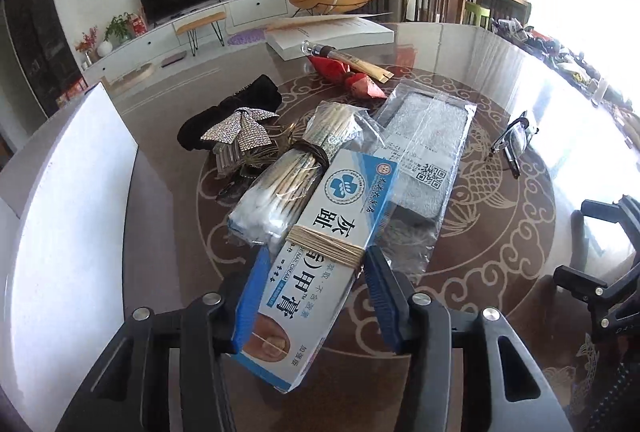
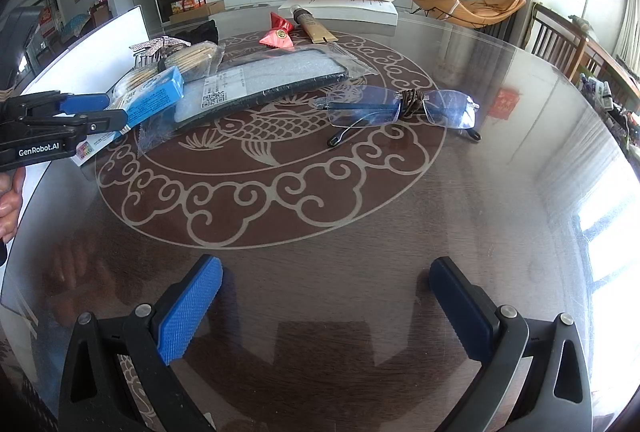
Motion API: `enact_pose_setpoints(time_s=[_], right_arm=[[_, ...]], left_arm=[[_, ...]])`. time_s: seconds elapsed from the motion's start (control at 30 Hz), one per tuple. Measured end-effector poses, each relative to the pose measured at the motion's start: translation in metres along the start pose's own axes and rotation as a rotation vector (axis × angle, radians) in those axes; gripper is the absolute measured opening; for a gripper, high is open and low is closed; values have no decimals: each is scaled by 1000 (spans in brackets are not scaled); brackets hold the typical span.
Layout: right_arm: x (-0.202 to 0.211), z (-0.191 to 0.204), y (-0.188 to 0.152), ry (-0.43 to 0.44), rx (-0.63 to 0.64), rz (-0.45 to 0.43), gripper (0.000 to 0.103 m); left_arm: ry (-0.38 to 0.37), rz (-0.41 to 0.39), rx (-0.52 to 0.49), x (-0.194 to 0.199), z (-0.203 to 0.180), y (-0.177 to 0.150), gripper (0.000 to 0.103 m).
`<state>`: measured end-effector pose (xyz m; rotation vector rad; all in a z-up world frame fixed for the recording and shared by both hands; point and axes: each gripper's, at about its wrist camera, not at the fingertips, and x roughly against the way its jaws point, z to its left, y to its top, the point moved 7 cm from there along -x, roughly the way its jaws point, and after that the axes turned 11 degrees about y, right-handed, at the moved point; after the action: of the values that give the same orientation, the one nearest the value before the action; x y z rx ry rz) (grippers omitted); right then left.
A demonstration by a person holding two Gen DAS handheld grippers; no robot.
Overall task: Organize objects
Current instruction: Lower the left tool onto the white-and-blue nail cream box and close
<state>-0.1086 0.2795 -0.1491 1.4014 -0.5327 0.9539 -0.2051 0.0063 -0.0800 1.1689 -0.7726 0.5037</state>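
Gripping a blue-and-white cream box (image 1: 320,244) between its blue pads, our left gripper (image 1: 316,296) has it lifted off the glass table (image 2: 360,212). Our right gripper (image 2: 326,308) hangs over bare glass, jaws spread wide and empty. Just beyond the box lie a bundle of cotton swabs (image 1: 280,172) and a bagged grey pad (image 1: 424,148); eyeglasses (image 2: 404,110) rest farther right.

left tongs (image 1: 312,284) clamped, right tongs (image 2: 326,306) spread
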Motion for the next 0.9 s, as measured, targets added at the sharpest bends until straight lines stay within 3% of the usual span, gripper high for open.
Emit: enact_pose_setpoints(time_s=[0.03, 0.07, 0.27, 0.3, 0.37, 0.4, 0.43, 0.53, 0.67, 0.77, 0.9], right_arm=[[0, 0, 0, 0, 0, 0, 103], [0, 0, 0, 0, 0, 0, 103], [0, 0, 0, 0, 0, 0, 103], [0, 0, 0, 0, 0, 0, 103], [0, 0, 0, 0, 0, 0, 103], [0, 0, 0, 0, 0, 0, 103], [0, 0, 0, 0, 0, 0, 103], [0, 0, 0, 0, 0, 0, 103], [0, 0, 0, 0, 0, 0, 103], [0, 0, 0, 0, 0, 0, 103], [0, 0, 0, 0, 0, 0, 103]], left_arm=[[7, -9, 33, 9, 2, -4, 10], [40, 14, 64, 17, 3, -12, 7], [2, 52, 199, 57, -29, -74, 10], [-25, 46, 214, 62, -36, -81, 15], [-61, 35, 238, 68, -44, -91, 43], [-65, 28, 237, 70, -47, -95, 61], [-61, 18, 226, 72, -50, -97, 69], [-22, -11, 181, 79, -52, -101, 69], [-16, -26, 203, 85, -46, -100, 70], [-13, -36, 222, 86, -46, -102, 78], [-11, -25, 191, 82, -56, -107, 79]])
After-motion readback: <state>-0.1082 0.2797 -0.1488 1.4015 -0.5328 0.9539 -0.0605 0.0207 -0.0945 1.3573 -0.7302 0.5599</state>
